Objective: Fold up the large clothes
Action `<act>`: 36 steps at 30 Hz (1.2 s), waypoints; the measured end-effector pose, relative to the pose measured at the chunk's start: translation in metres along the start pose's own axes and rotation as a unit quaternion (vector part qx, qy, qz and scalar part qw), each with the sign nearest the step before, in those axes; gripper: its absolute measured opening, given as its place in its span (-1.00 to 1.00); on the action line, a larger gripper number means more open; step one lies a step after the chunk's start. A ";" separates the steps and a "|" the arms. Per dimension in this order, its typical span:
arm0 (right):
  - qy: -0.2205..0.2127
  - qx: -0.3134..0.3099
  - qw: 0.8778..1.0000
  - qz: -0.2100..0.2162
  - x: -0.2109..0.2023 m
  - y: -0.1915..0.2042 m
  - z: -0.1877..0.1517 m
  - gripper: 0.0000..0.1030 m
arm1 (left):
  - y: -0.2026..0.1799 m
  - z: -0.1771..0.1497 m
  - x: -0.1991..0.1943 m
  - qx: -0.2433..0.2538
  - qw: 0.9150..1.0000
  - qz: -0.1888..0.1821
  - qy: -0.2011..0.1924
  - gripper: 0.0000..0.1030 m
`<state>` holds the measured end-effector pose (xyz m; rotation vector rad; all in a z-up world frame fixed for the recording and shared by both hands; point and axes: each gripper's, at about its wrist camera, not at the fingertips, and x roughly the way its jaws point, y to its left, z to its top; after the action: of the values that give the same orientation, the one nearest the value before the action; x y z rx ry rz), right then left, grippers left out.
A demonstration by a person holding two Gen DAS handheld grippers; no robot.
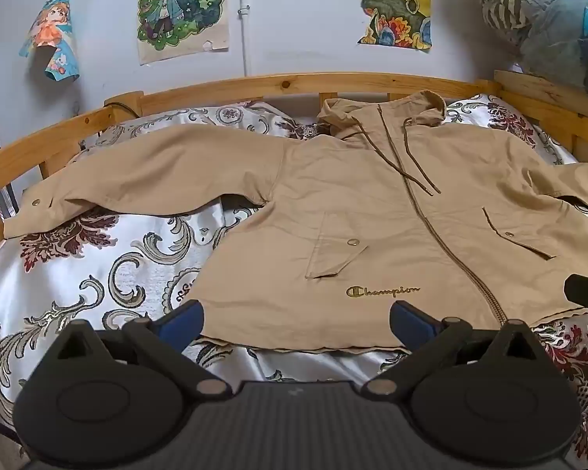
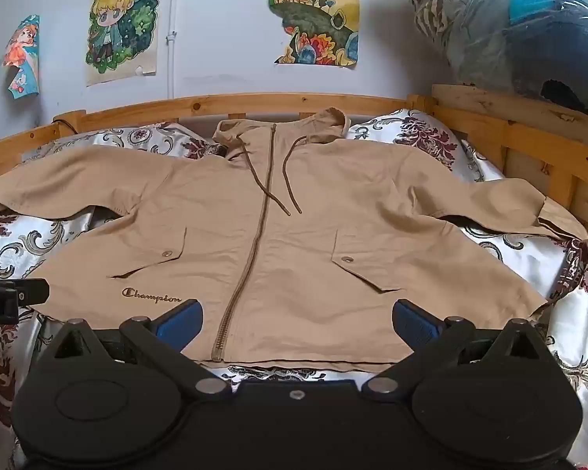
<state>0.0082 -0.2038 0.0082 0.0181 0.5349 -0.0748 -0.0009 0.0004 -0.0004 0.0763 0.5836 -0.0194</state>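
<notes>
A tan hooded jacket (image 1: pixel 372 211) lies flat and zipped on the bed, front up, hood toward the headboard and both sleeves spread out to the sides. The right wrist view shows the same jacket (image 2: pixel 294 235) more centred. My left gripper (image 1: pixel 296 319) hovers open above the hem, left of the zip, near the embroidered logo. Over the hem at the zip's lower end my right gripper (image 2: pixel 298 319) is open too. Nothing sits between either pair of blue pads. A black part of the other gripper shows at the edge of each view.
The bed has a white satin cover (image 1: pixel 98 274) with floral print. A wooden rail (image 1: pixel 278 82) runs round the far and right sides. Posters hang on the wall behind. A clear bag of clothes (image 2: pixel 521 27) sits at the upper right.
</notes>
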 end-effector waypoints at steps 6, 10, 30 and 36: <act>-0.003 -0.001 1.000 -0.002 0.000 0.000 0.000 0.99 | 0.000 0.000 0.000 0.002 1.000 0.000 0.000 0.99; -0.002 0.000 1.000 0.001 0.000 0.000 -0.001 0.99 | 0.000 0.001 0.000 0.003 1.000 -0.001 0.001 0.99; -0.007 -0.001 1.000 0.000 0.000 0.000 -0.001 0.99 | -0.002 0.002 -0.001 0.003 1.000 -0.003 0.002 0.99; -0.008 -0.001 1.000 0.000 -0.001 0.000 0.000 0.99 | -0.001 0.003 -0.001 0.002 1.000 -0.002 0.001 0.99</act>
<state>0.0072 -0.2036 0.0086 0.0162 0.5196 -0.0739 -0.0004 -0.0005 0.0021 0.0798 0.5864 -0.0242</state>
